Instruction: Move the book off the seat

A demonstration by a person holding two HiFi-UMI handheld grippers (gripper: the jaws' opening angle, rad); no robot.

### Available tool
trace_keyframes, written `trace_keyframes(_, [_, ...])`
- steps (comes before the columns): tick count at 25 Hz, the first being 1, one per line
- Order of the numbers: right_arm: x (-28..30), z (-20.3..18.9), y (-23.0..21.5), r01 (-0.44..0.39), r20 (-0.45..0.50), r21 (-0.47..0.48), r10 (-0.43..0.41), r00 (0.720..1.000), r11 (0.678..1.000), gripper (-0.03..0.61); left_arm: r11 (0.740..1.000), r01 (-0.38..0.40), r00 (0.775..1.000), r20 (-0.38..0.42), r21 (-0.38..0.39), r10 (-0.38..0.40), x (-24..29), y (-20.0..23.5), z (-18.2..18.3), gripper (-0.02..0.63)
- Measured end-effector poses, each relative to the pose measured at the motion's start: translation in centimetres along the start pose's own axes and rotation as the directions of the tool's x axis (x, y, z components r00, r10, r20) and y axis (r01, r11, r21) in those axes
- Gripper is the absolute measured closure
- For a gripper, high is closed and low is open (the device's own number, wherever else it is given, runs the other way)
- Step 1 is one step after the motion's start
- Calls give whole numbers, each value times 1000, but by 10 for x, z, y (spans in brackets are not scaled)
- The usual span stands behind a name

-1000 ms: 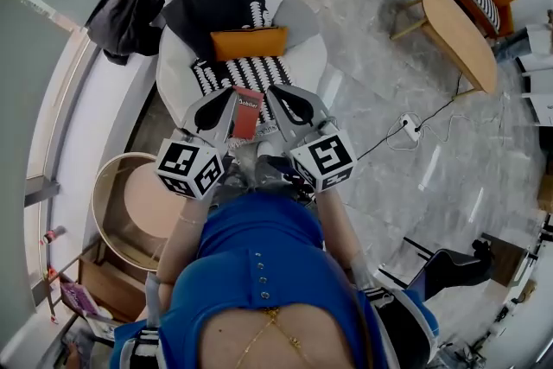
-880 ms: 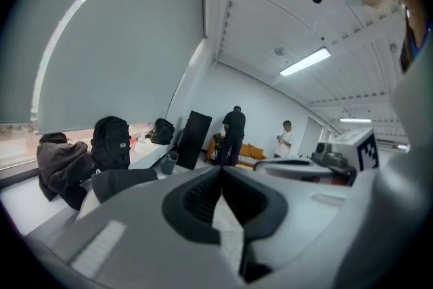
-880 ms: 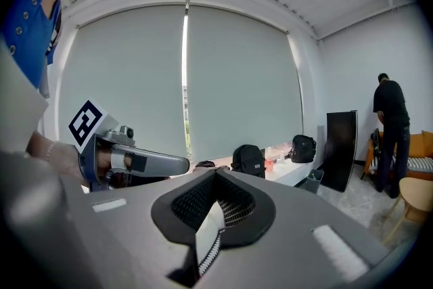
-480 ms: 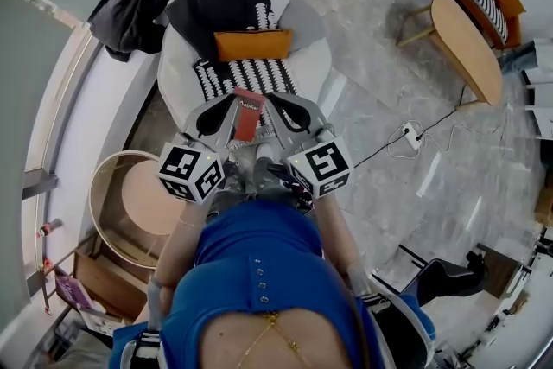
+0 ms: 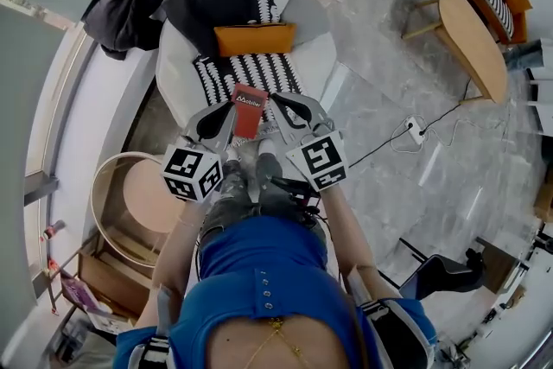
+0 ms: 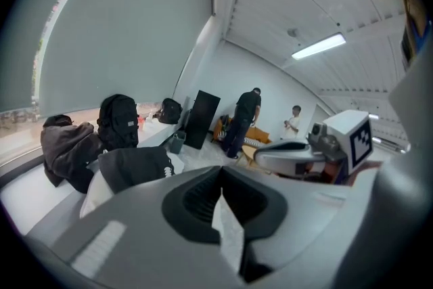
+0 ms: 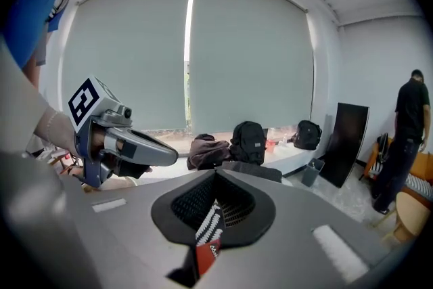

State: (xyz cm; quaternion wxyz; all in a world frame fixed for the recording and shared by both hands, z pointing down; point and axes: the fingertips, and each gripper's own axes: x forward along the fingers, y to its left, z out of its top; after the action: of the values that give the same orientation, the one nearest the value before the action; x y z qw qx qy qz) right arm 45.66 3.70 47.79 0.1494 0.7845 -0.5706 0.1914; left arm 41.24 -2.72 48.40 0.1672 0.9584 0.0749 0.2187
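By the person's left, a round tub [image 5: 102, 186] with a thin, pale wooden wall; inside it, a flat tan disc [image 5: 147, 205].

Ahead, a round white seat [image 5: 315, 56], smooth and padded. On it:
- a black-and-white striped cushion [image 5: 251, 75]
- a rectangular orange cushion [image 5: 255, 40] laid across that
- a soft black garment [image 5: 216, 0] heaped at the back

Red book [image 5: 249, 109], thin, with white lettering on the cover, at the seat's near edge over the striped cushion. Flanked close on both sides by the two gripper tips; lifted or resting on the cushion, not clear from above.

Left gripper [image 6: 220, 179]: grey jaws pressed together, nothing between the black ribbed pads. Right gripper [image 7: 216, 179]: jaws likewise closed and empty, with the red cover and the stripes glimpsed through the slit below the pads.

Polished grey-veined marble floor [image 5: 380, 30] all round. Oval wooden table [image 5: 471, 39] well off to the right.
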Motion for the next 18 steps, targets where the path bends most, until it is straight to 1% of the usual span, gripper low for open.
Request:
trace_keyframes(3, [32,-41,-15,-23,-77,83,29,997,996,578,999,-12,997,-71,-31,10,20,30,-36,611])
trace_keyframes(5, [63,-80,-22,-32,-146,118,49,988,992,578,999,-27,992,-124,-44,22,36,58,-68,611])
trace_keyframes(8, [113,-156,-26,-52,-259,109,79,963,993,577,997,-53,982,-186,-55,42,65,100,-126,611])
trace_keyframes(10, [147,-217,-29,-62,-325,139,104,940,988,574,996,-65,972,-228,-65,49,91,130,-173,609])
trace_keyframes(11, [164,-249,-29,-62,-354,176,122,927,982,540,995,-69,965,-257,-75,48,105,145,-199,609])
trace_keyframes(12, [181,-283,-28,-58,-377,225,142,915,973,501,993,-73,956,-290,-90,44,119,160,-227,577])
trace_keyframes(13, [197,-318,-28,-48,-393,278,159,905,959,489,991,-76,946,-323,-112,36,133,175,-257,533])
trace_keyframes(15, [226,-389,-28,-10,-419,381,182,890,925,452,984,-86,925,-380,-159,19,161,202,-317,500])
trace_keyframes(16, [240,-423,-28,18,-433,433,190,881,901,414,980,-94,912,-410,-178,13,175,216,-347,480])
trace_keyframes(18, [263,-489,-26,75,-452,537,212,866,840,377,971,-116,876,-482,-209,1,201,242,-410,421])
